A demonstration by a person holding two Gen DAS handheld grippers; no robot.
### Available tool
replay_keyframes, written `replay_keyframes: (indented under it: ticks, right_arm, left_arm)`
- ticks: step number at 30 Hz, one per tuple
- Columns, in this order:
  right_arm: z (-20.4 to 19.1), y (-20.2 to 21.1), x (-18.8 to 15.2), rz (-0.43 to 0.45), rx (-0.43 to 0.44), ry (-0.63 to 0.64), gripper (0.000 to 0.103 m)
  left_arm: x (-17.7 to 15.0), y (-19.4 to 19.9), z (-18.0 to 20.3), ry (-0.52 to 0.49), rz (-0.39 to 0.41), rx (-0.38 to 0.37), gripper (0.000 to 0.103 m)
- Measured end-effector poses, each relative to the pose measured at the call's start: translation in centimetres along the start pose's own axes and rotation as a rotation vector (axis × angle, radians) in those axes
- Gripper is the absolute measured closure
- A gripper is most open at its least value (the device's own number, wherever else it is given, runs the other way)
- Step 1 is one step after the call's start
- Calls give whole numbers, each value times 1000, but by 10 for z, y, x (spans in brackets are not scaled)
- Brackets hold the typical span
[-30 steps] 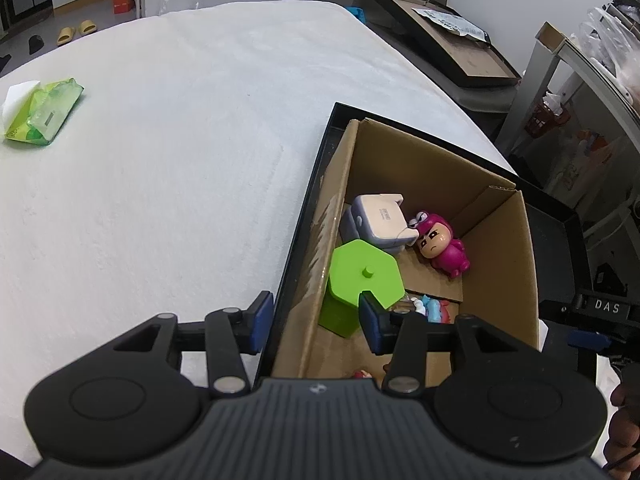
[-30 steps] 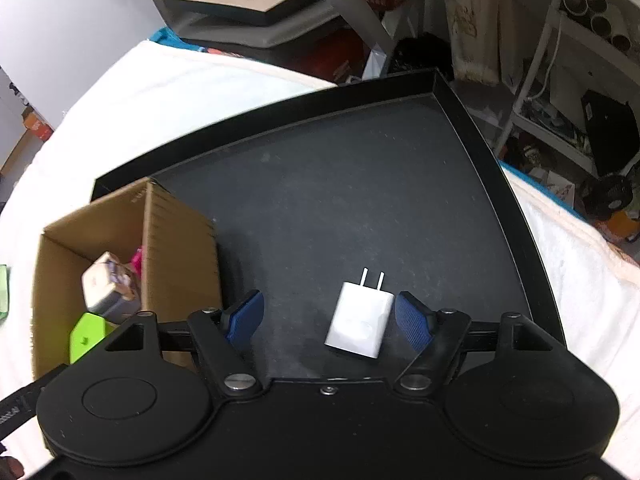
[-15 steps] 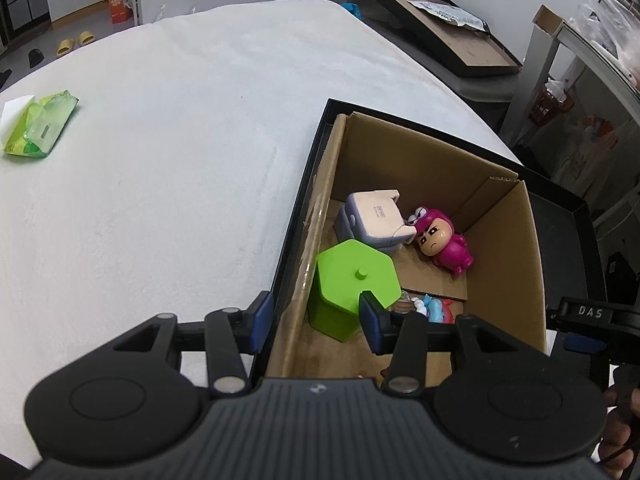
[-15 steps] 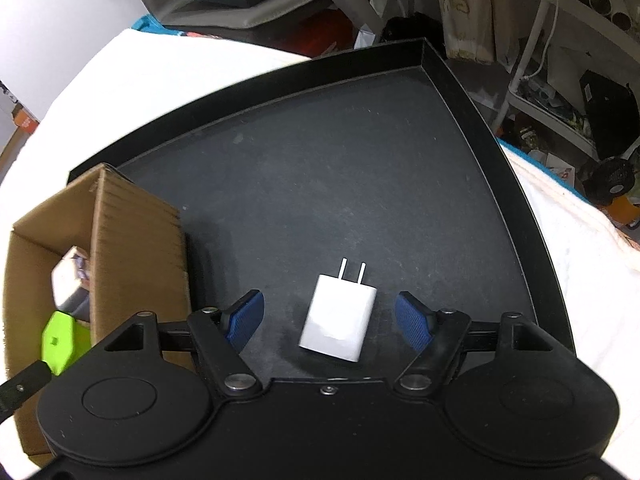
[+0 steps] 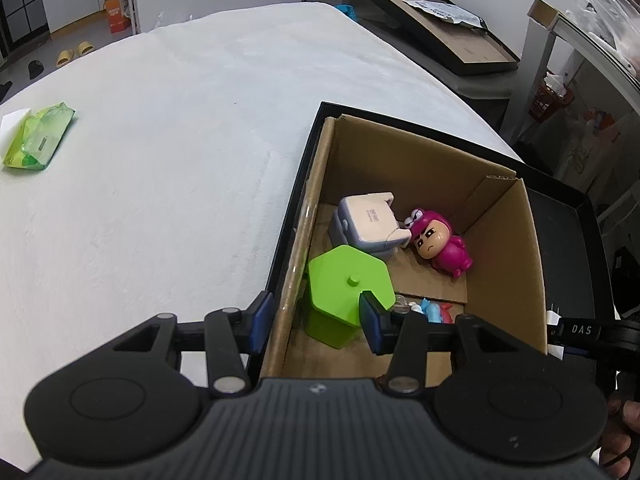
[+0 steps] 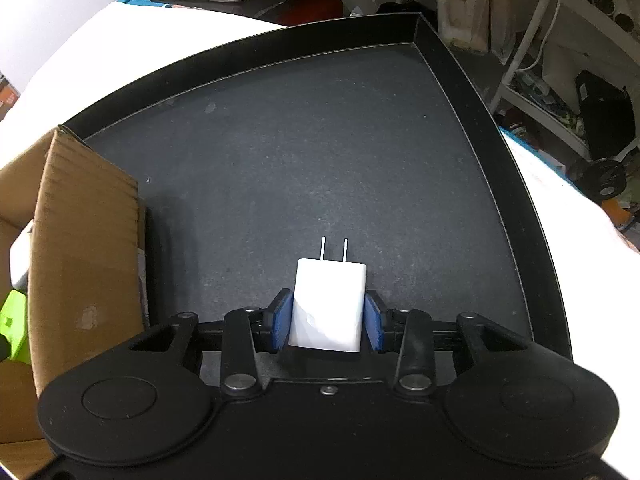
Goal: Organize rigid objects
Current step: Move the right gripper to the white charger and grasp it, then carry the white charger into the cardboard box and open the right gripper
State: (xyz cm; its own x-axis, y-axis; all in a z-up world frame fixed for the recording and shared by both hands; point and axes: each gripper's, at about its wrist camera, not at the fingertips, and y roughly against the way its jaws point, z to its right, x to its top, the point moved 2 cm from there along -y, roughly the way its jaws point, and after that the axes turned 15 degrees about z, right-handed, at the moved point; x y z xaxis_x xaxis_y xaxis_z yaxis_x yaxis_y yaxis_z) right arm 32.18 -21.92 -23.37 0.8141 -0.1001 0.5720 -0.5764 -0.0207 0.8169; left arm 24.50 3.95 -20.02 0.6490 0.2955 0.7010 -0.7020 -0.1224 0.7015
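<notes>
A white charger plug (image 6: 330,308) lies on the black tray (image 6: 320,152), prongs pointing away. My right gripper (image 6: 327,320) is shut on it, a blue pad pressed against each side. The cardboard box (image 5: 420,152) stands at the tray's left end. It holds a green hexagonal container (image 5: 344,280), a grey-white block toy (image 5: 368,224), a pink figurine (image 5: 440,246) and small blue and red toys (image 5: 434,312). My left gripper (image 5: 315,320) hovers open, straddling the box's left wall above the green container, with nothing pressed between its pads.
A green wipes pack (image 5: 38,140) lies far left on the white cloth surface (image 5: 160,160). A framed board (image 5: 440,28) leans beyond the far edge. Cluttered shelves (image 6: 580,60) stand to the right. The box's brown wall (image 6: 84,240) rises left of my right gripper.
The right jaws have closed from wide apart onto the white charger plug, and that gripper sank slightly toward it. The left gripper has stayed almost still.
</notes>
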Motion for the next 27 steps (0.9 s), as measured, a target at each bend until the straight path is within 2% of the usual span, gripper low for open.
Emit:
replay_keyframes:
  ticks: [8, 27]
  right_arm:
    - [2, 6, 1, 12, 44, -19, 66]
    - [-50, 66, 27, 155, 151, 74, 66]
  left_arm:
    - [0, 2, 0, -2, 3, -7, 57]
    - [-1, 5, -6, 12, 7, -30, 57]
